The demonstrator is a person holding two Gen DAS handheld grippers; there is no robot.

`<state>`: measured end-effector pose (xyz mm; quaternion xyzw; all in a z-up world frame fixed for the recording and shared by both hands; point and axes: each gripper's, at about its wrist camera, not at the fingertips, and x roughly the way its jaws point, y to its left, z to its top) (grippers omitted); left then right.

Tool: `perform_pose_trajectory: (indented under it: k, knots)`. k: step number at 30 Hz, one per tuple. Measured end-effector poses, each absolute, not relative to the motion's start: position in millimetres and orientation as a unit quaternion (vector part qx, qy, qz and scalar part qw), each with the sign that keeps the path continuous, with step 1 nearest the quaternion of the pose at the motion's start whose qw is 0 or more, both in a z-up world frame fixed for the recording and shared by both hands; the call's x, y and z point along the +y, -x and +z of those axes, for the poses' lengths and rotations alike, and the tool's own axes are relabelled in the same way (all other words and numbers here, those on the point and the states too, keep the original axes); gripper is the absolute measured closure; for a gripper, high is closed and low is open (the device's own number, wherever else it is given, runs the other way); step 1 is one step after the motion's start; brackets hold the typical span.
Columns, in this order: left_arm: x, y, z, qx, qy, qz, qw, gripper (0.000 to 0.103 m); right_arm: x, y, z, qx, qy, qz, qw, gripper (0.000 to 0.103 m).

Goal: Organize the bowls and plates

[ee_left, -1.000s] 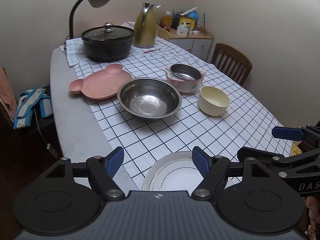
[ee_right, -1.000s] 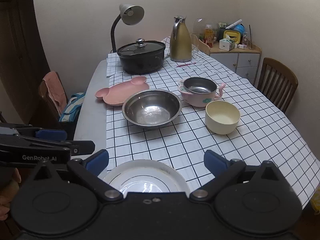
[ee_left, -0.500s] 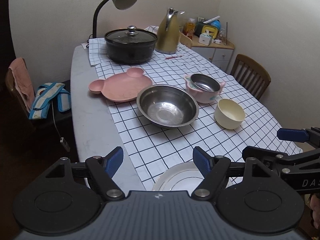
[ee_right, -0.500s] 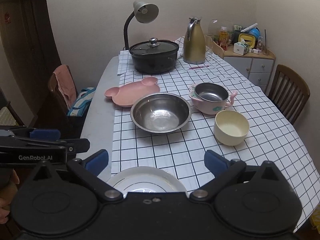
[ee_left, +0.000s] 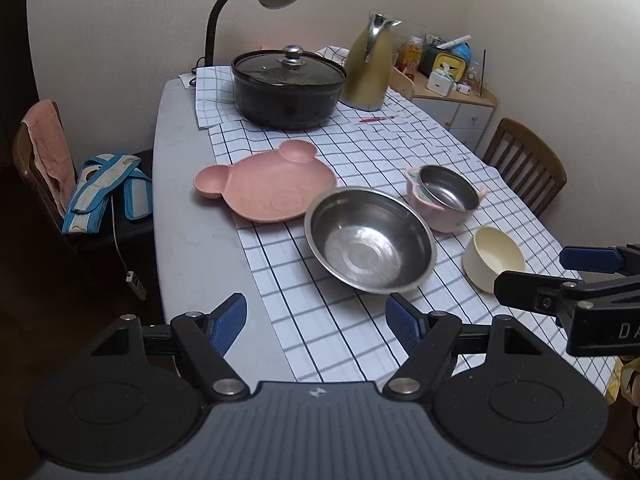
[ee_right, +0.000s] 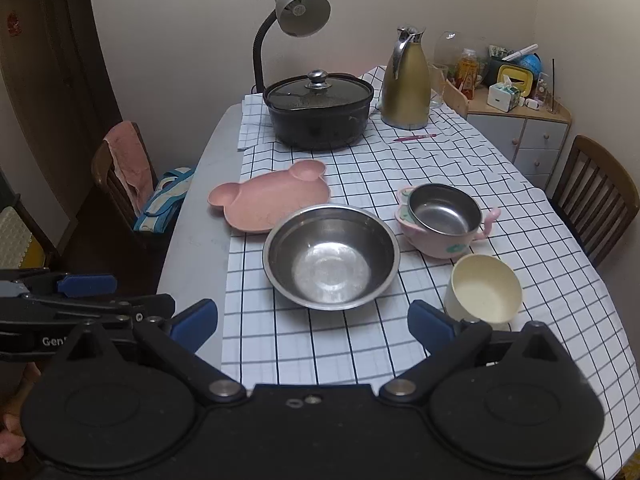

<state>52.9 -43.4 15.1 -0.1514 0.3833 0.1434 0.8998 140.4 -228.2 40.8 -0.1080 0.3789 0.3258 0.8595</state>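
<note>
A large steel bowl [ee_left: 370,240] [ee_right: 331,255] sits mid-table on the checked cloth. Left of it lies a pink bear-shaped plate [ee_left: 266,190] [ee_right: 270,198]. Right of it stands a pink handled bowl with a steel bowl inside [ee_left: 444,196] [ee_right: 442,218], and nearer a cream bowl [ee_left: 494,258] [ee_right: 484,292]. My left gripper [ee_left: 318,326] is open and empty, above the near table edge. My right gripper [ee_right: 314,326] is open and empty, just short of the steel bowl. Each gripper shows at the edge of the other's view. The white plate is out of view.
A black lidded pot [ee_right: 319,110], a gold jug [ee_right: 406,80] and a desk lamp [ee_right: 298,12] stand at the far end. A pink pen [ee_right: 414,137] lies near the jug. Chairs stand left [ee_right: 120,172] and right [ee_right: 596,196]. A cluttered cabinet [ee_right: 520,120] stands in the corner.
Both grippers have risen and tilted up toward the far table. The white plate at the near edge has dropped out of view. Both stay open.
</note>
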Motion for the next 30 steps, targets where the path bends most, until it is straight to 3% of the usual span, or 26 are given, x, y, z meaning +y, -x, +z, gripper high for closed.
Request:
perform_pose_trajectory:
  k: [13, 30]
  knots:
    - [45.8, -137.1, -11.5, 0.393, 0.190, 0.167, 0.884, 0.027, -136.5, -243.5, 38.1, 0.402, 0.123, 0.326, 0.847, 0.006]
    - [148.2, -223.9, -98.8, 0.436, 0.285, 0.193, 0.832, 0.027, -37.4, -372.3, -26.7, 0.487, 0.100, 0.284, 0.820, 0.014]
